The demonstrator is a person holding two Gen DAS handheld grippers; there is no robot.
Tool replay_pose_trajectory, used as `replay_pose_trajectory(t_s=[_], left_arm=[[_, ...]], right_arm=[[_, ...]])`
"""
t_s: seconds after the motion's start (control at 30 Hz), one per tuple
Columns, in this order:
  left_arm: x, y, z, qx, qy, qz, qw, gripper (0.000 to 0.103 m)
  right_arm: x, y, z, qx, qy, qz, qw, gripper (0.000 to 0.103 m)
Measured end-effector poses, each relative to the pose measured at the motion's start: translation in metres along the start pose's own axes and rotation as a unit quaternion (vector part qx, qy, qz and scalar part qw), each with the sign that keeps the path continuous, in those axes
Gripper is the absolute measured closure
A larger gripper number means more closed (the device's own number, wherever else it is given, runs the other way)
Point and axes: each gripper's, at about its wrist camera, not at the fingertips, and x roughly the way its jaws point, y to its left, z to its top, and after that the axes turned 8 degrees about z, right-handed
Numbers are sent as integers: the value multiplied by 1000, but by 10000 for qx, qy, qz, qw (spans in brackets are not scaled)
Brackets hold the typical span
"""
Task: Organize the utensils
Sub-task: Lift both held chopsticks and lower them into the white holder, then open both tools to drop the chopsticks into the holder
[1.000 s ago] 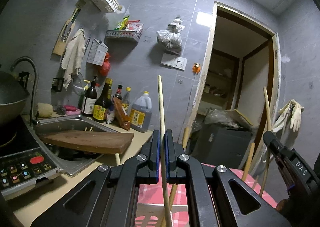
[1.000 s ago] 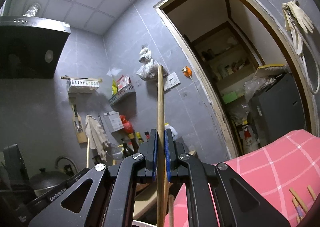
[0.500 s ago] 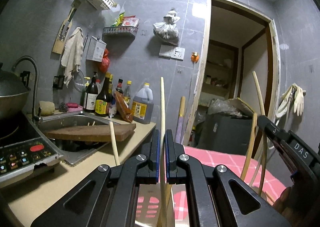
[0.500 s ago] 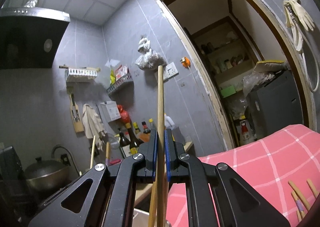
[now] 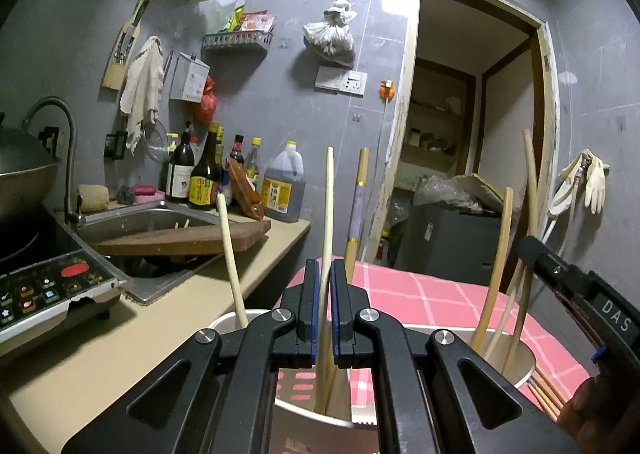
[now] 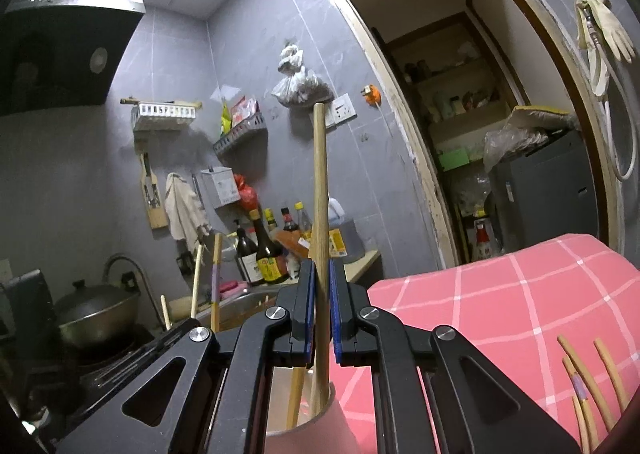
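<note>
Chopsticks are what is being sorted, into a round metal holder that stands on a table under a pink checked cloth, beside a beige kitchen counter with a sink and a wooden cutting board laid across it. Several sticks already lean inside the holder's rim at loose angles. The left gripper is above the holder, closed on a pale chopstick that stands nearly upright, its lower end inside the container. Just behind it rises a darker stick with a purple band. The right gripper is closed in the same way on a brown wooden chopstick, upright with its lower end down inside what looks like the same holder, near its rim. A few more chopsticks lie loose on the cloth toward the right, so the job looks partly done. Such sticks are probably light, stiff and thin, with smooth sides that may slip or pivot between flat pads, so a firm pinch near mid-length should keep one from swinging. The loose ones lie flat against soft cloth, which leaves little room beneath them; taking one by a raised end, or closing the fingers across it from above, seems the safer approach. Releasing each held stick should be gentle, since a dropped one could knock its neighbours or tip over the rim.
</note>
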Motion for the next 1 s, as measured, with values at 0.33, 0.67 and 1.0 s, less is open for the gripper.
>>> replay_pose_trajectory(t_s=[0.33, 0.67, 1.0], left_arm=[[-3, 0, -4, 56, 198, -38, 9998, 100], [-7, 1, -2, 2, 296, -133, 9995, 99], [-12, -2, 0, 43, 284, -242, 9993, 98]], right_arm=[[-7, -3, 3, 55, -24, 67, 10000, 97], [-8, -6, 2, 86, 30, 15, 10000, 95], [-14, -10, 1, 128, 99, -5, 9999, 76]])
